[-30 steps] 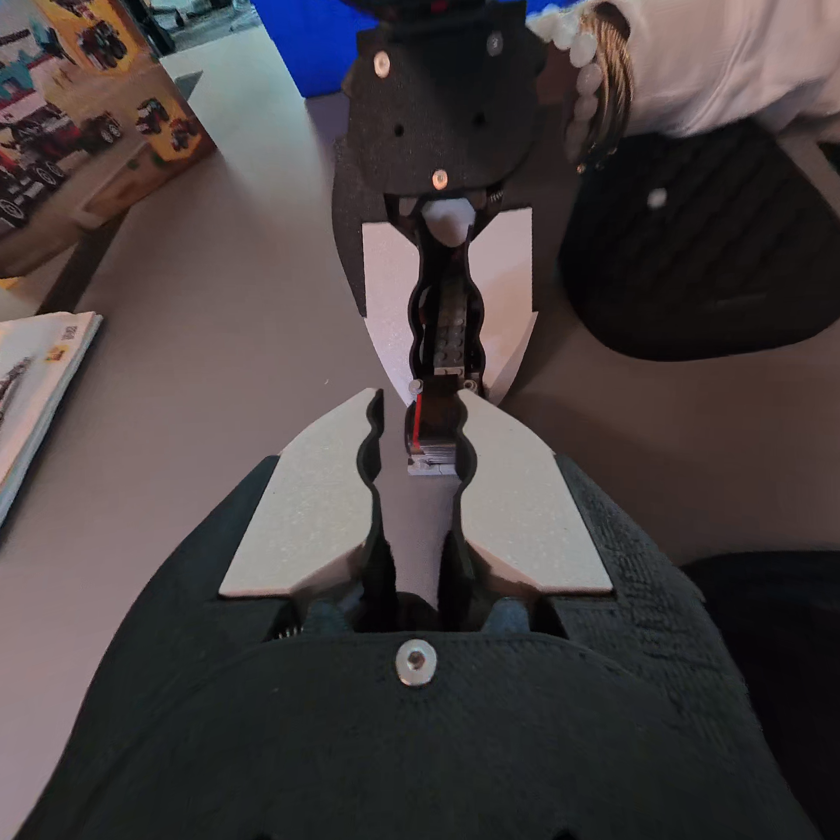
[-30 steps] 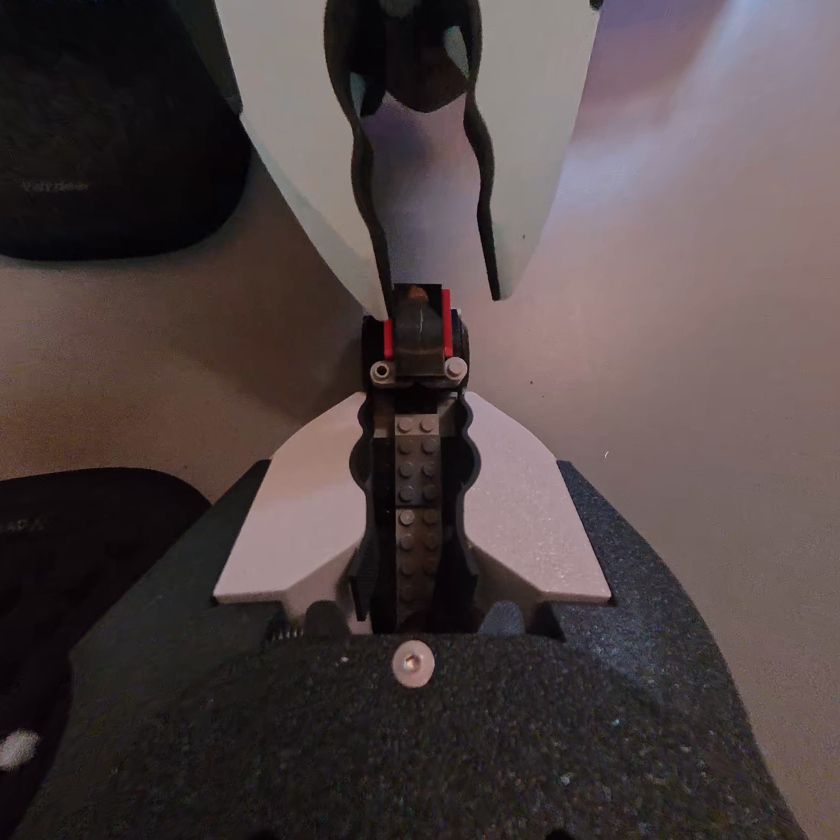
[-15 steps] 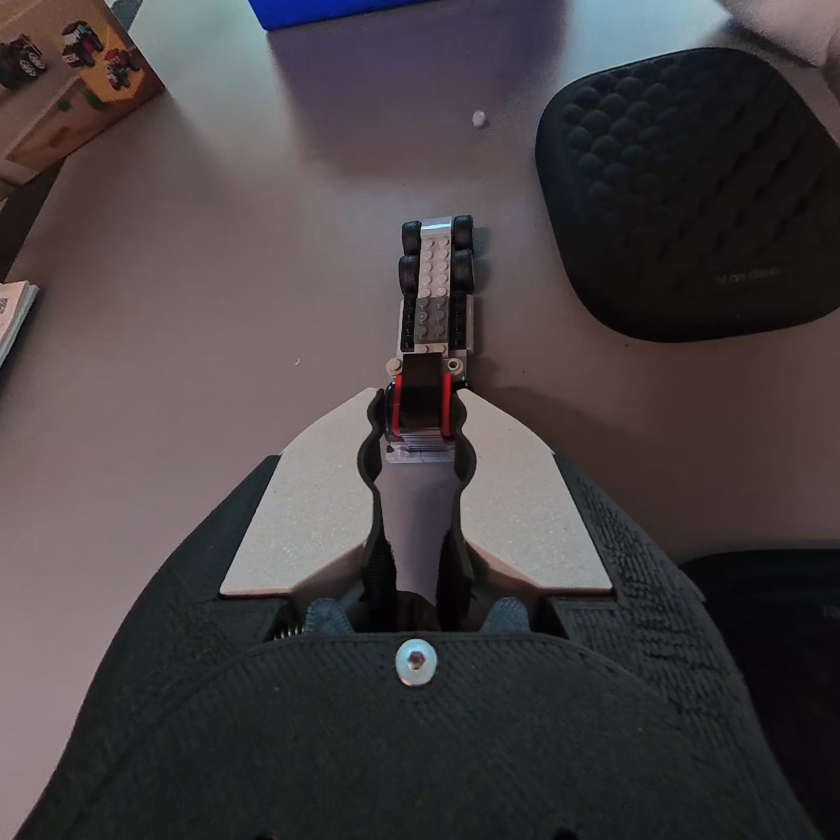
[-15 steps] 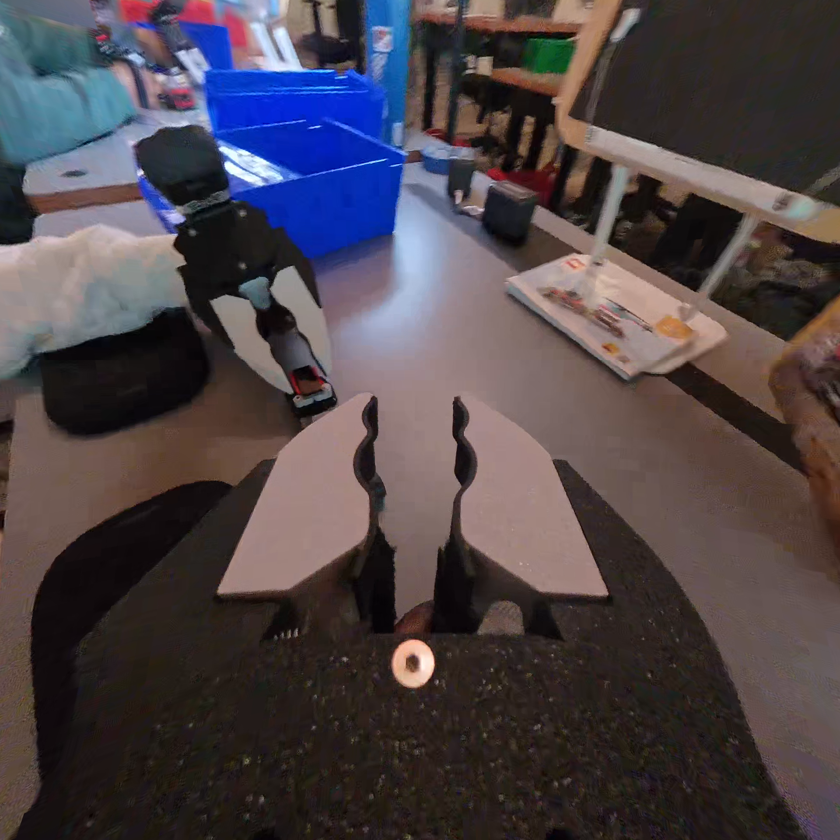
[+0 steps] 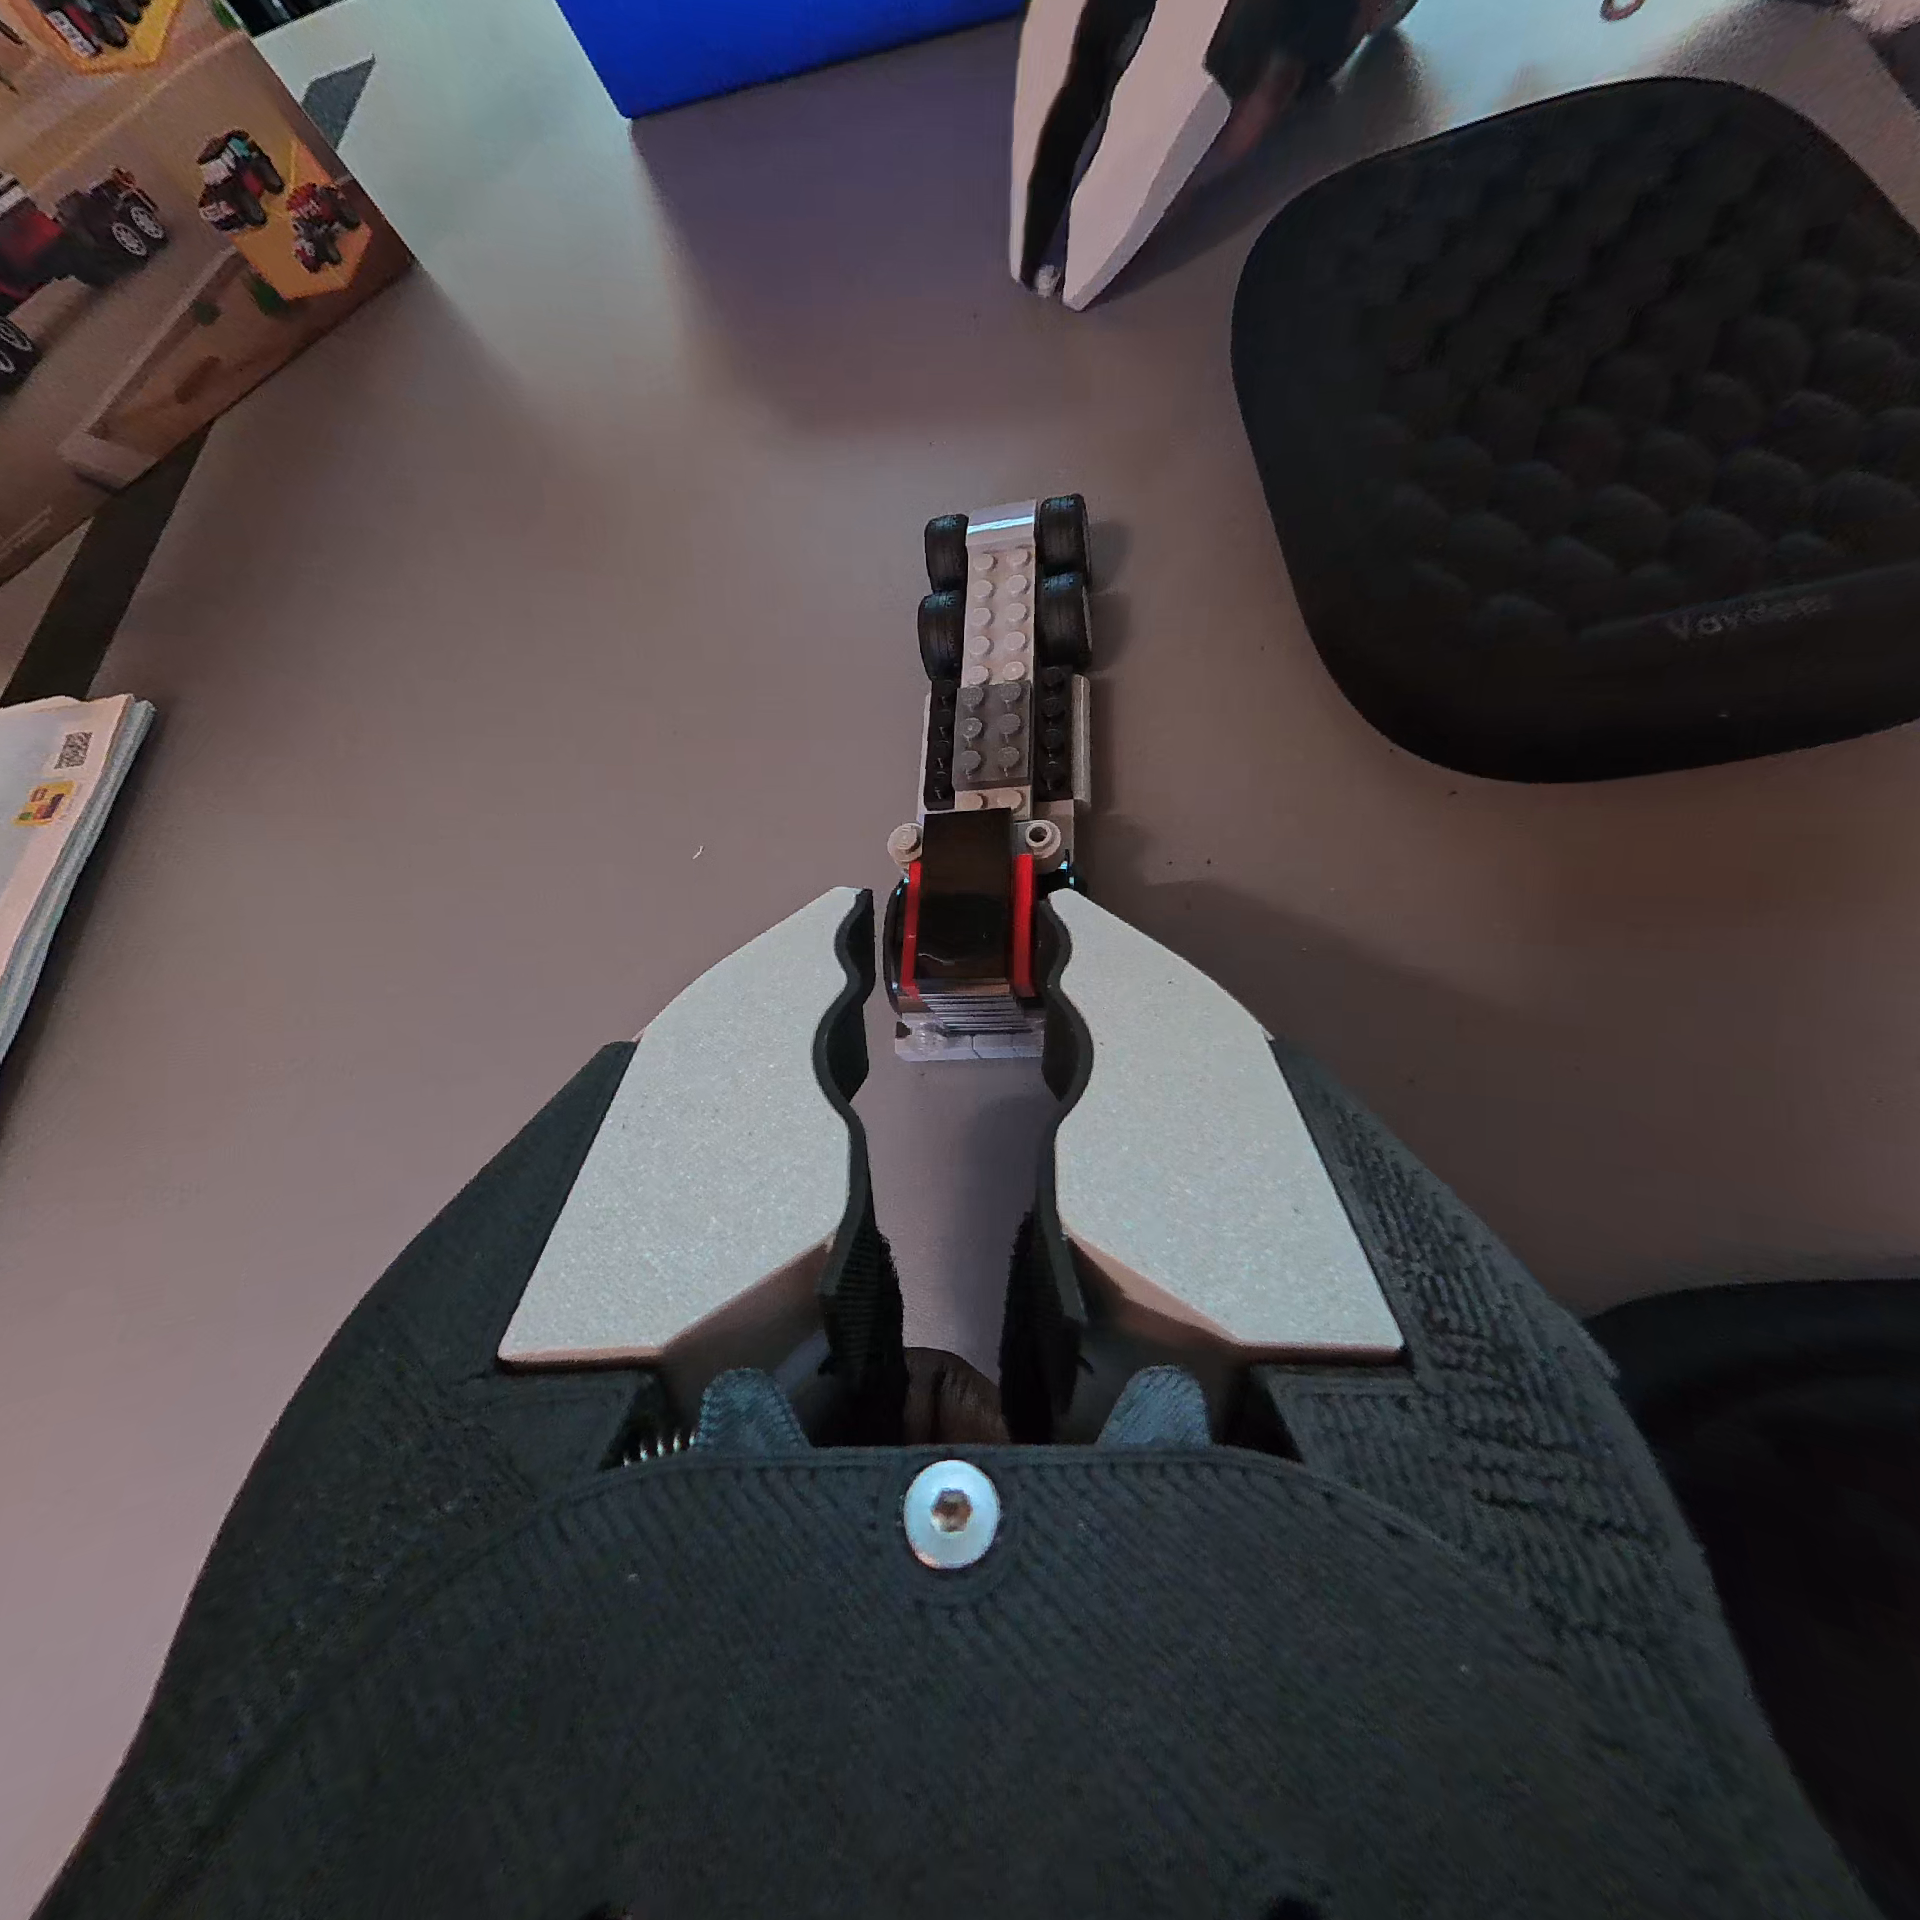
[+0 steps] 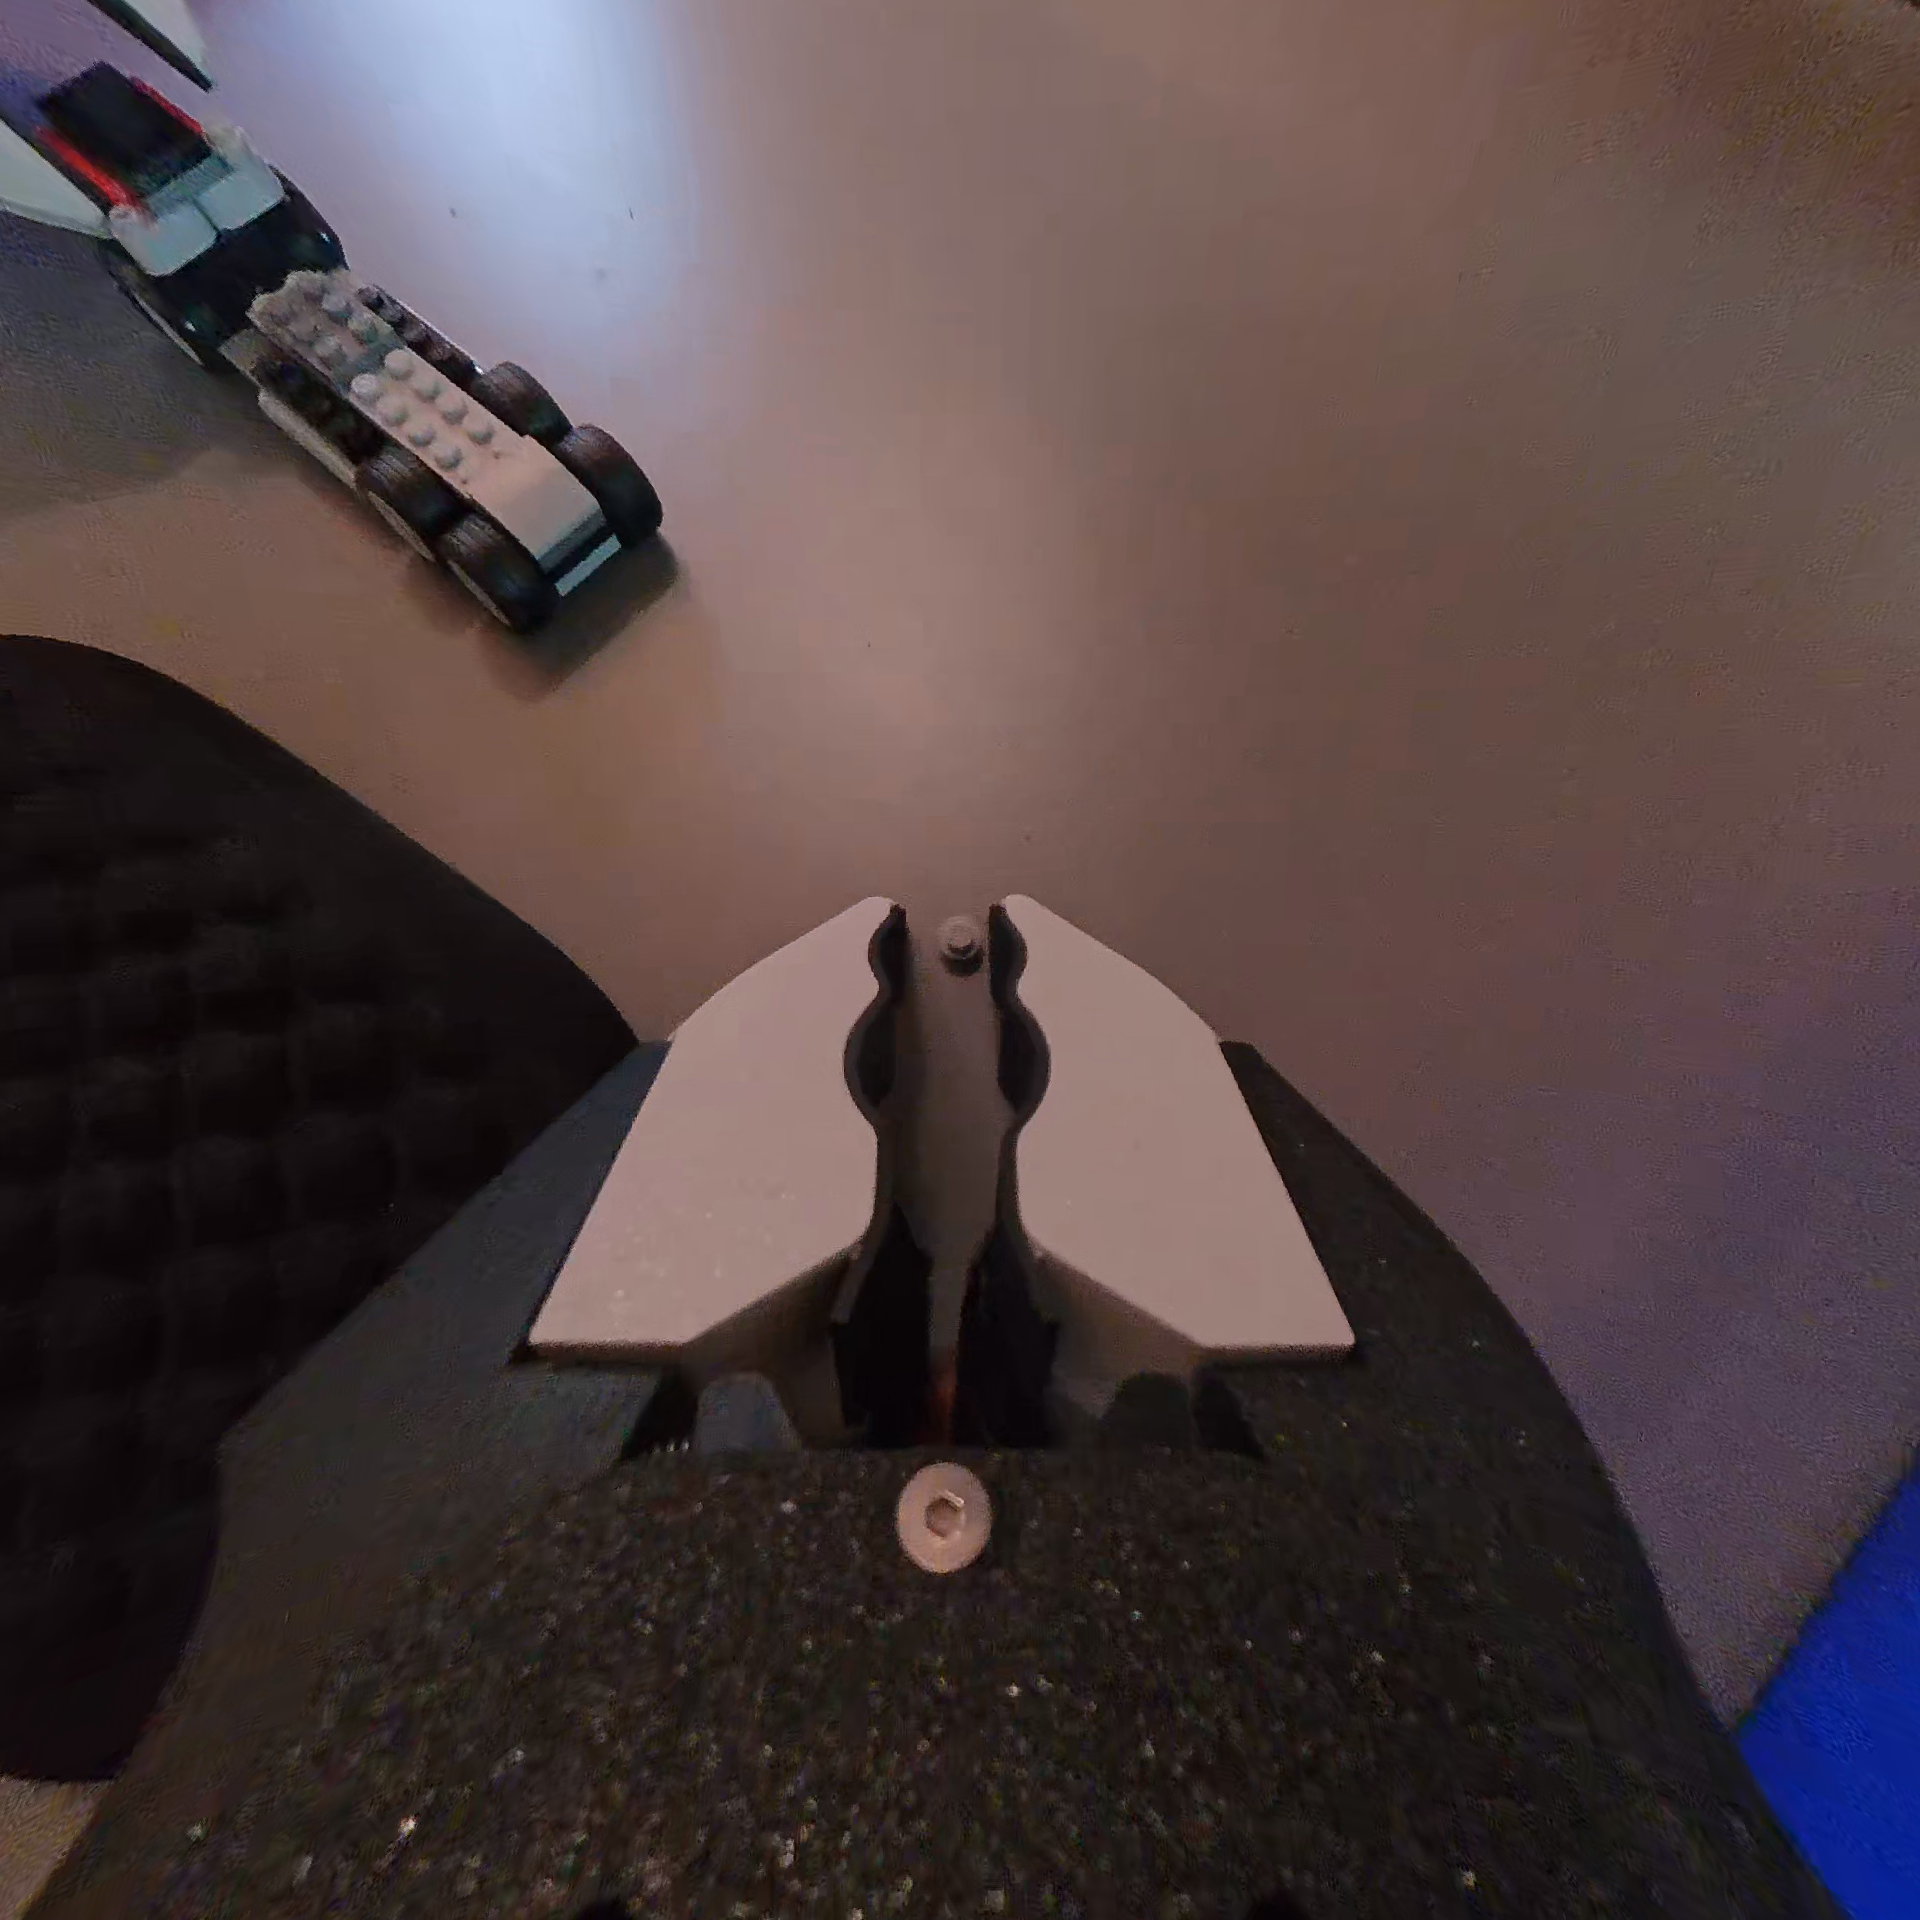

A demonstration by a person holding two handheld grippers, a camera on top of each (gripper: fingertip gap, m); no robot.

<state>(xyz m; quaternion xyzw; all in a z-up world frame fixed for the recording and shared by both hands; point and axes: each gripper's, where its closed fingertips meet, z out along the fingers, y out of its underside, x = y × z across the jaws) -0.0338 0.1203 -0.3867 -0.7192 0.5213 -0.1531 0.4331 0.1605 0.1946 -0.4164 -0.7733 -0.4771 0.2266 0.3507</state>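
A toy brick truck (image 5: 1003, 665) with a black and red cab, grey studded bed and black wheels stands on the grey table (image 5: 520, 623). My left gripper (image 5: 961, 914) is shut on the cab, one pad on each side. The truck also shows in the right wrist view (image 6: 416, 416) at the upper left, with the left gripper's fingers (image 6: 42, 187) at its cab. My right gripper (image 6: 948, 914) is low over the table with its jaws narrow. A small grey round stud piece (image 6: 958, 943) lies between its fingertips, with a gap on each side. The right gripper (image 5: 1049, 281) shows beyond the truck in the left wrist view.
A black quilted cushion (image 5: 1610, 416) lies right of the truck; it shows in the right wrist view (image 6: 208, 1039). A blue bin (image 5: 779, 42) stands at the far edge. A printed toy box (image 5: 156, 260) and a booklet (image 5: 52, 831) lie at the left.
My right gripper let go of the truck's rear, swung away, and came down around the small grey stud piece with its jaws narrowing. My left gripper kept hold of the cab.
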